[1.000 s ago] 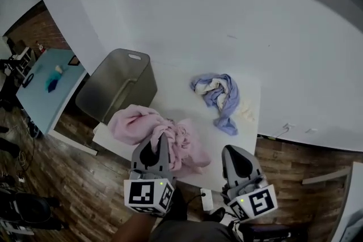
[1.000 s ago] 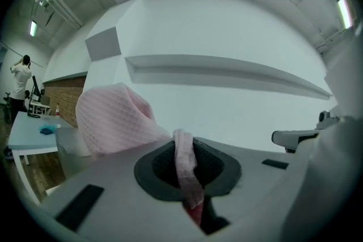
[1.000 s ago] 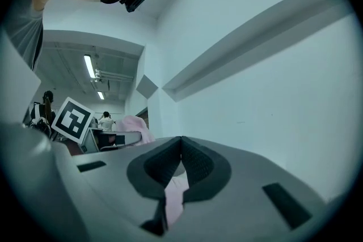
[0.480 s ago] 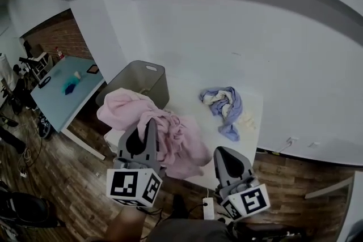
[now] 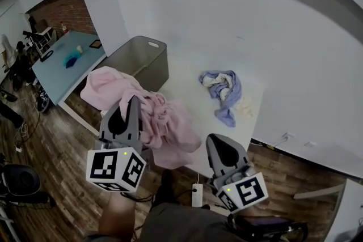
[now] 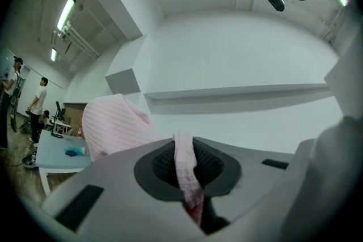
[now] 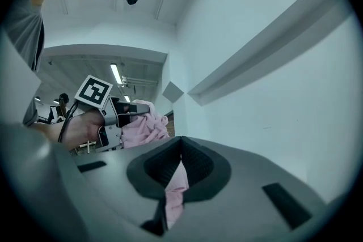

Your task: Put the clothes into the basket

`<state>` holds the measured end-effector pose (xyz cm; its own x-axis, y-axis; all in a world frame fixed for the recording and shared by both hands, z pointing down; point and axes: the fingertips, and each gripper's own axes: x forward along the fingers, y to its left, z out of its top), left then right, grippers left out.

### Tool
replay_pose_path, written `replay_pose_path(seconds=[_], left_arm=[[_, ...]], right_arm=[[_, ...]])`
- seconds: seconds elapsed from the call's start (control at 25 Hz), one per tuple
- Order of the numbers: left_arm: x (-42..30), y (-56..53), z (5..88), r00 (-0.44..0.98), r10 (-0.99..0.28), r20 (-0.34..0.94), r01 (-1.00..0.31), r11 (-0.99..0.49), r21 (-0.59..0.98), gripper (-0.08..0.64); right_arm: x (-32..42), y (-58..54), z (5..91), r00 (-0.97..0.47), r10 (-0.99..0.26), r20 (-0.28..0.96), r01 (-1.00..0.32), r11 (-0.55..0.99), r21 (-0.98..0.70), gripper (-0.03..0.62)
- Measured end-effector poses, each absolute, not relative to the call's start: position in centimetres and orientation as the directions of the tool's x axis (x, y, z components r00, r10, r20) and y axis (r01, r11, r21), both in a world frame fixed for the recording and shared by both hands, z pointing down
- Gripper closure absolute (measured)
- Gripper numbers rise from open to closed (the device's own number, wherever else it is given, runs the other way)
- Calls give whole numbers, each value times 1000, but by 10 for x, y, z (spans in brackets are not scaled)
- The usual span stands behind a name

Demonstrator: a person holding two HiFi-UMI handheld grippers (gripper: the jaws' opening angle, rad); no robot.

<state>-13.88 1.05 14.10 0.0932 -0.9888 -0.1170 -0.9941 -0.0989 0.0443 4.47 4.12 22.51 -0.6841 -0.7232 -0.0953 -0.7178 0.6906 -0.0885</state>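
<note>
Left gripper (image 5: 129,107), at 8 o'clock in the head view, is clamped on the pink garment (image 5: 164,127), held bunched over the bench's (image 5: 187,79) near edge. The grey basket (image 5: 139,56) stands at 11 o'clock and a blue garment (image 5: 226,90) lies at 1 o'clock. The right gripper (image 5: 218,144), at 5 o'clock, pinches the same pink cloth.

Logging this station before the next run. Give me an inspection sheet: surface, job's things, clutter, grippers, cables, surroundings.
Surface: white table.
Job's things: grey basket at the table's left end; pink garment held up near it; blue garment lying on the table.
Clutter: pale scrap by the blue garment, unclear what.
Grippers: left gripper and right gripper, jaws both shut on the pink garment.
Cables: power strip with lead on the floor.
Surroundings: wood floor, white wall, blue table at left.
</note>
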Motion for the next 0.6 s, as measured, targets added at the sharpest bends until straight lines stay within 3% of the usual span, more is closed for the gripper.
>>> replay_pose_path(seconds=[0.6], left_arm=[[-264,-83,67,95,-962,-255,-995,-103,17,531]], right_arm=[[-51,-78,219,-652,-749,-120,-742,662,-100,586]])
